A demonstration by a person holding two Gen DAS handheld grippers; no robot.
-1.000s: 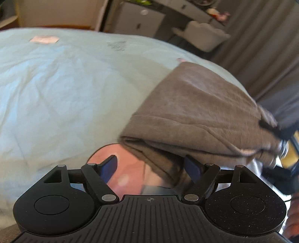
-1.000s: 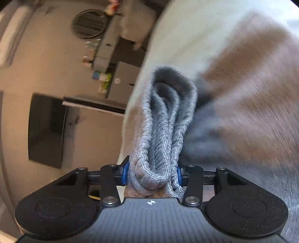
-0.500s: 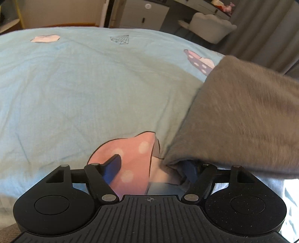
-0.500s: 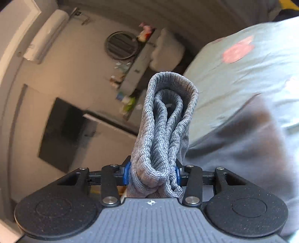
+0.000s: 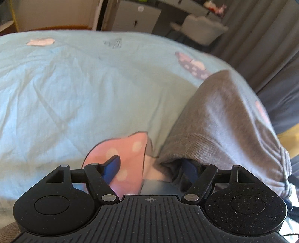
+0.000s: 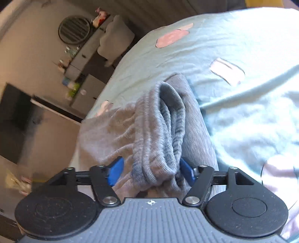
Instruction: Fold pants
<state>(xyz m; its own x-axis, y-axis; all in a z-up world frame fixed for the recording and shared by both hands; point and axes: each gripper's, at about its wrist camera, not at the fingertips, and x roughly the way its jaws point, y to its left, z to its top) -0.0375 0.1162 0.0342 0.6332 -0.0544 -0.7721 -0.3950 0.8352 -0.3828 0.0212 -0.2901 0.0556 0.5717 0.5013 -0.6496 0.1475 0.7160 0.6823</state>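
The grey pants (image 5: 222,127) lie folded on the light blue bedsheet (image 5: 74,89), at the right of the left wrist view. My left gripper (image 5: 152,167) is open and low over the sheet; its right finger is tucked under the pants' near edge, its left finger (image 5: 112,166) is bare. In the right wrist view the ribbed grey waistband bundle (image 6: 160,138) sits between the fingers of my right gripper (image 6: 150,171), whose jaws stand wide open around it. The rest of the pants (image 6: 112,134) spreads on the sheet (image 6: 243,104).
The sheet has pink mushroom prints (image 5: 127,149). Beyond the bed stand a white cabinet (image 5: 138,16), a pale chair (image 5: 201,31) and grey curtains (image 5: 265,46). A dark screen (image 6: 16,119) and a shelf with bottles (image 6: 72,82) are off the bed's side.
My right gripper has opened and come down from the air to the bed, letting go of the waistband. The folded pants have settled onto the sheet. My left gripper has stayed open.
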